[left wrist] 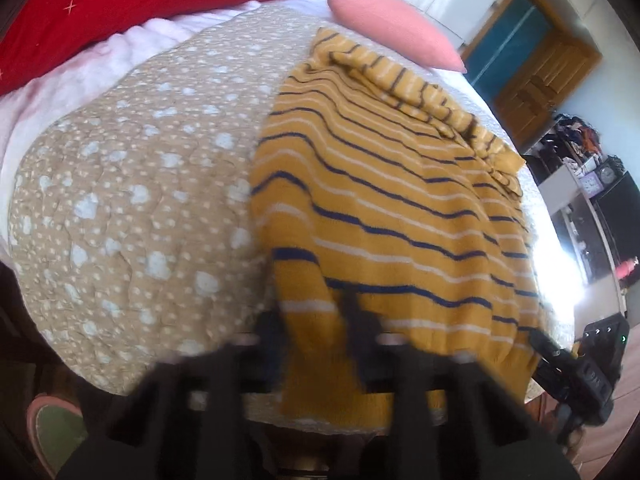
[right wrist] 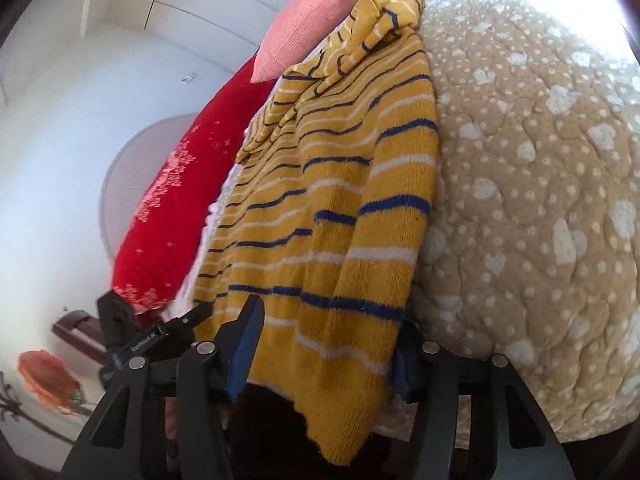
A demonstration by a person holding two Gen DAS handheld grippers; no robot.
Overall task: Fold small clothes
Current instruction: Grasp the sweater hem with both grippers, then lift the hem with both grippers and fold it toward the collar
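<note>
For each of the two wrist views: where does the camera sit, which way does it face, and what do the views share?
Left wrist: on the left gripper, angled down over the bed edge; jaws shut on the striped sweater; right gripper at right.
Right wrist: on the right gripper, facing along the sweater toward the red pillow; jaws open astride its hem; left gripper at left.
Shared: sweater, dotted quilt, pink pillow.

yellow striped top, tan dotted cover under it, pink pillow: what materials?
Striped top: looks like knit, wool or acrylic; fuzzy nap, ribbing visible, matte.
Tan cover: looks like a quilted cotton-type fabric; puffy stitched cells, printed pale dots, matte.
Pink pillow: woven or fine-knit fabric, soft matte; the texture is too blurred to say more.
</note>
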